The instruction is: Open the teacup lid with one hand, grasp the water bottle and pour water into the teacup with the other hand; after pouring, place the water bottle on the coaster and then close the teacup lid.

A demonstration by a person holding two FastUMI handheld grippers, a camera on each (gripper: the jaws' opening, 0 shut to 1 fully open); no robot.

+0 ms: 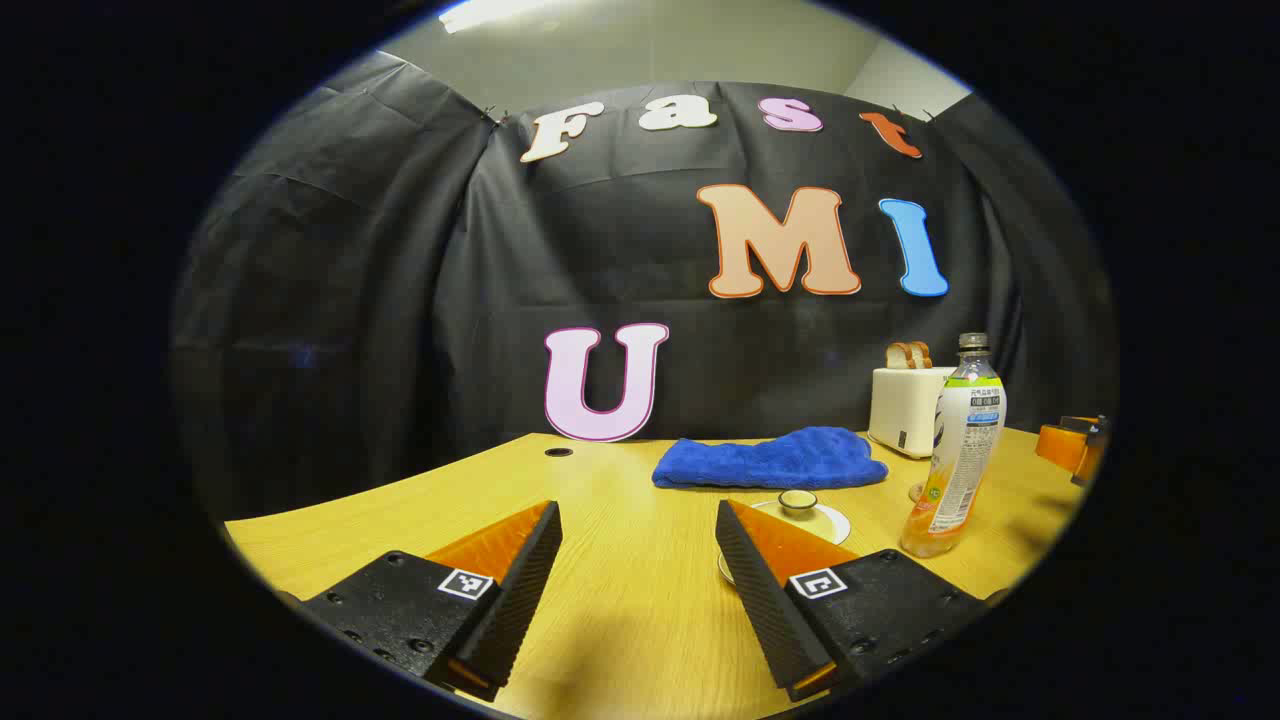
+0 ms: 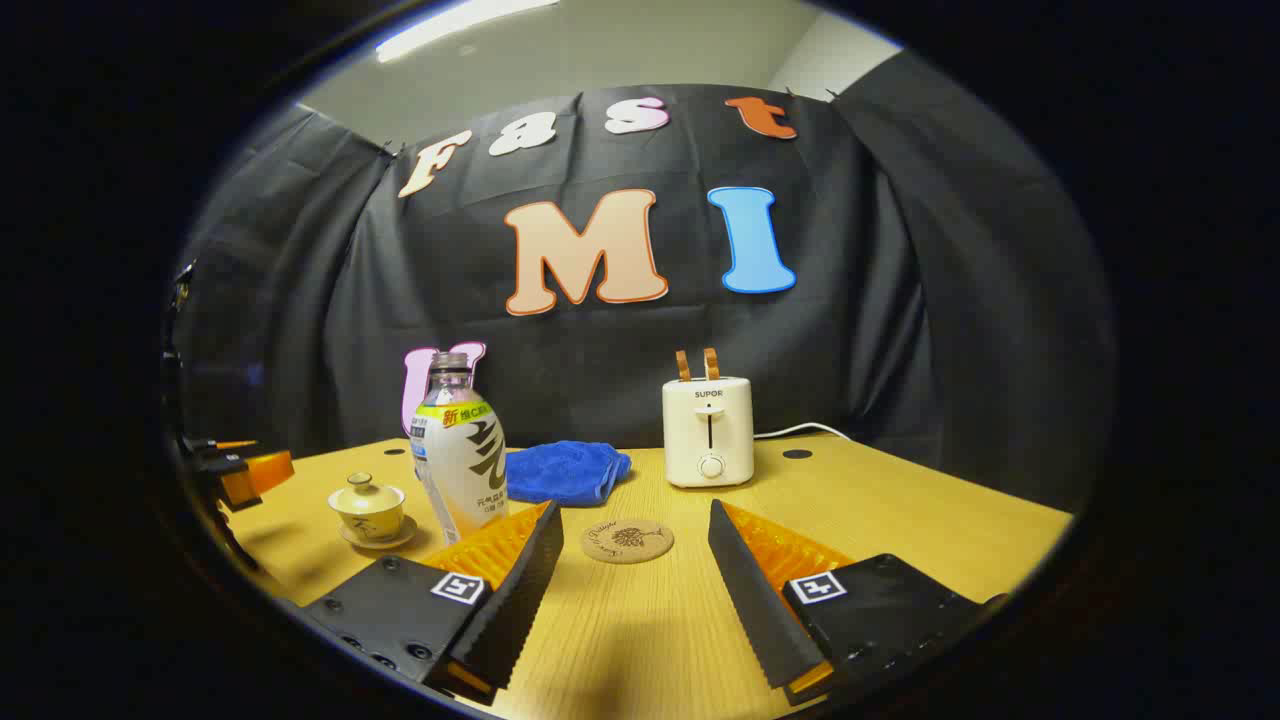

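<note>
Teacup (image 2: pixel 369 505) sits lidded on its saucer toward the left side of the wooden table (image 2: pixel 900 520) in the right gripper view, with the water bottle (image 2: pixel 458 450) standing upright just beside it. Farther right the round cork coaster (image 2: pixel 627 541) lies bare, apart from both. Behind them are a blue cloth (image 2: pixel 566 470) and a white toaster (image 2: pixel 708 430) holding bread. Both tongs are spread wide and hold nothing: the left gripper (image 1: pixel 638 545) faces the lid (image 1: pixel 798 500), the right gripper (image 2: pixel 636 550) faces the coaster.
</note>
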